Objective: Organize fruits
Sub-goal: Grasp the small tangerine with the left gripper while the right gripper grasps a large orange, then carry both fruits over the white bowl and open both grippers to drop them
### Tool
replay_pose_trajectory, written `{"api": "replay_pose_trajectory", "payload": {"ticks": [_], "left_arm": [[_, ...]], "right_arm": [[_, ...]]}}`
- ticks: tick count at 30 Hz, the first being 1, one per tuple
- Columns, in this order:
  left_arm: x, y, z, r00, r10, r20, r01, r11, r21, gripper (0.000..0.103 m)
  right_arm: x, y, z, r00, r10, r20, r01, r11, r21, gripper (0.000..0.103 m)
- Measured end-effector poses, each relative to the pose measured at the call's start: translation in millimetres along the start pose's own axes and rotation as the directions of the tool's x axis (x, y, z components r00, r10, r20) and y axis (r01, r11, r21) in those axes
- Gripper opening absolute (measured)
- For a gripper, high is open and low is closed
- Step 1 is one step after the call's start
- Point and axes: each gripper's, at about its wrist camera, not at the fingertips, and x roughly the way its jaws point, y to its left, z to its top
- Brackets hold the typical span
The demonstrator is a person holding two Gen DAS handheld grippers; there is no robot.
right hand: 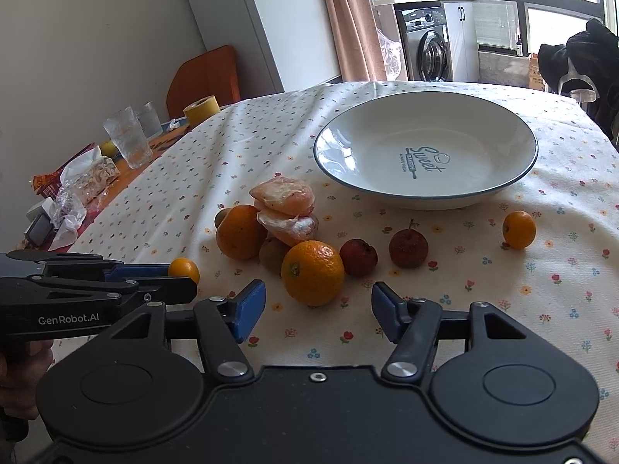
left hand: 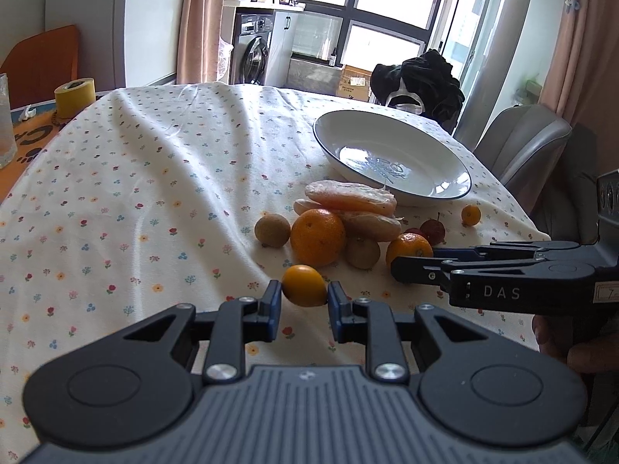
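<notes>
Glossy glazed plate (right hand: pixel 425 147) on a matt, creased floral cloth (right hand: pixel 503 309) — dimpled, waxy orange (right hand: pixel 312 272) skins, and matt black plastic grippers with blue pads (right hand: pixel 251 311).

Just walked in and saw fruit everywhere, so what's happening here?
A person is sorting fruit with two handheld tools. The left tool is shut on a kumquat. The right tool is open in front of a mandarin, not gripping it. The plate is empty; the other fruit lies on the tablecloth.

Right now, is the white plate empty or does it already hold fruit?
Empty. The white plate shows only its printed "Sweet" lettering inside; every fruit, including the big orange, lies on the tablecloth beside it.
</notes>
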Motion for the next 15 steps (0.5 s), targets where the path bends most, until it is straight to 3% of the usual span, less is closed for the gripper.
{"api": "replay_pose_trajectory", "payload": {"ticks": [5,7,15], "left_arm": [[-3,-3,4,1.000,-0.003,0.015,0.003,1.000,0.009,0.024],[-3,-5,6,1.000,-0.004,0.021,0.004,1.000,0.014,0.024],[-1,-18,17,0.999,-0.019,0.048,0.017,0.999,0.030,0.024]], "right_arm": [[5,1,4,1.000,0.004,0.006,-0.004,1.000,0.001,0.054],[8,-2,5,1.000,0.014,-0.001,-0.014,1.000,0.013,0.036],[-6,-10,5,0.999,0.008,0.045,-0.010,0.999,0.047,0.035]]}}
